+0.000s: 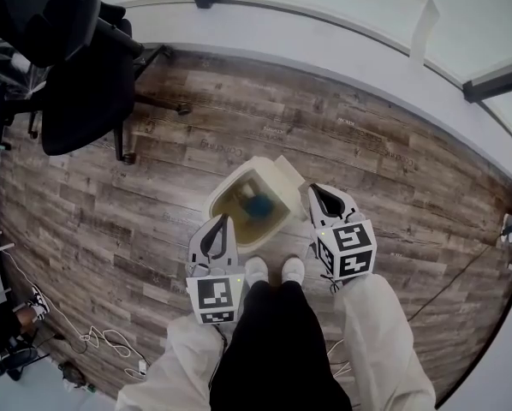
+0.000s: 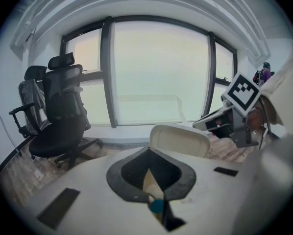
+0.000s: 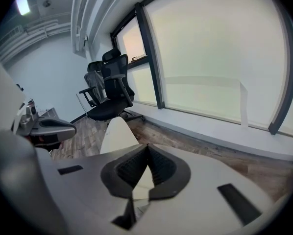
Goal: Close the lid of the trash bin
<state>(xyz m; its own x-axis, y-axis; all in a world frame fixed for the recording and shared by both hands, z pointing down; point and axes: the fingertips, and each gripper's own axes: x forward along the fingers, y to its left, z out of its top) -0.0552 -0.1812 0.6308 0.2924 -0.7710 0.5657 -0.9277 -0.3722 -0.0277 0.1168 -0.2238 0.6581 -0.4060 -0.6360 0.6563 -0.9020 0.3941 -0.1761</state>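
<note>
Lid: raised at the far-right rim of the open trash bin, which sits on the floor before my feet. Right gripper is just beside it, so I judge it nearer. Left gripper is at the near-left rim. Both sets of jaws are pressed together and empty.

text: none legible | floor planks: faint print, unreadable | marker cubes: square patterns only

Smooth cream plastic trash bin on matt, weathered grey wood-plank floor.
</note>
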